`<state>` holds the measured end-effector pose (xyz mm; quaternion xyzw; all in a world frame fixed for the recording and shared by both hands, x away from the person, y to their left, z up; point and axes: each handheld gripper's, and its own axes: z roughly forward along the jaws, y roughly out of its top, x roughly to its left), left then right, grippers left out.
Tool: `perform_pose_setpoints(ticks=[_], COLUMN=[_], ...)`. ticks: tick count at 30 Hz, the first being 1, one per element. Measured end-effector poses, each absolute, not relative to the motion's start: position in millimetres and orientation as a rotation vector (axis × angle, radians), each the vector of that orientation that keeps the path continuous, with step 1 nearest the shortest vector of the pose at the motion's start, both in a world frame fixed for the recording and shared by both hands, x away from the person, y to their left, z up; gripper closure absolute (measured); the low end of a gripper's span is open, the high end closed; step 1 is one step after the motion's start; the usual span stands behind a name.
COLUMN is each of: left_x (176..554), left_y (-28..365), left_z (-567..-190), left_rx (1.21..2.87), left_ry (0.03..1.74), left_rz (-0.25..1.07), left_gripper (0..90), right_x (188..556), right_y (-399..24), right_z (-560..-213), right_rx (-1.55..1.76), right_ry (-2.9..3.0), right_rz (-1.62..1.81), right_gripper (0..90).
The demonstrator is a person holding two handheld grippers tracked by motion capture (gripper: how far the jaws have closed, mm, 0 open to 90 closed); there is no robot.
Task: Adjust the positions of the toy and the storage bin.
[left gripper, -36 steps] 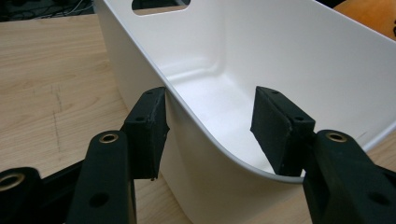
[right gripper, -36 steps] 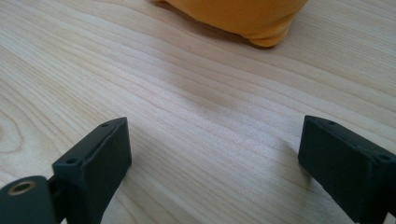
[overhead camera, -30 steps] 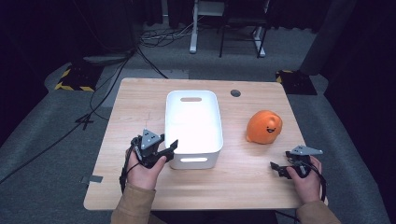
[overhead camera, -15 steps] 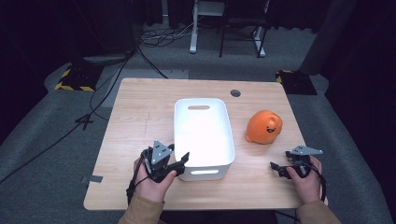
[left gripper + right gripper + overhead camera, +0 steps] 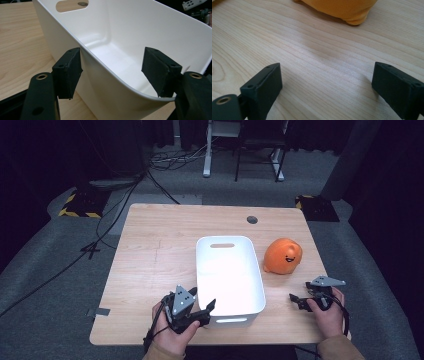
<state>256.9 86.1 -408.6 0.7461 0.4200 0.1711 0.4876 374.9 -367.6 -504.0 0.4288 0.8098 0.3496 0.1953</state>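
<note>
Our left gripper [image 5: 113, 72] straddles the near corner wall of the white bin [image 5: 140, 32], its fingers [image 5: 68, 71] having just been parting: one outside, one inside, not pressing. Our right gripper [image 5: 325, 85] rests released on the counter [image 5: 317, 50]; the orange toy [image 5: 342, 8] lies beyond.

High view overhead; tool views close, low.

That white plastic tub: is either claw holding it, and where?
No. The left gripper straddles the white plastic tub at its near corner rim, its jaws just opening; the right gripper is open over bare table.
</note>
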Motion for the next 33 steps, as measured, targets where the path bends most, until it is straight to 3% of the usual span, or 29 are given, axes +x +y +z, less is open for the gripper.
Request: perform_pose_setpoints(ticks=[20,33], left_x=[233.1,240.7], left_y=[85.5,91.5], left_z=[-409.4,-396.3], left_rx=[1.824,1.818], left_ry=[0.988,0.966], left_rz=[0.372,0.409], left_gripper=[31.5,28.2], right_x=[374.9,374.3], right_y=[-367.5,-367.3], right_z=[-504.1,-504.0], right_rx=[1.196,1.202], right_ry=[2.272,2.271], right_rz=[0.983,0.983], right_gripper=[9.5,9.5])
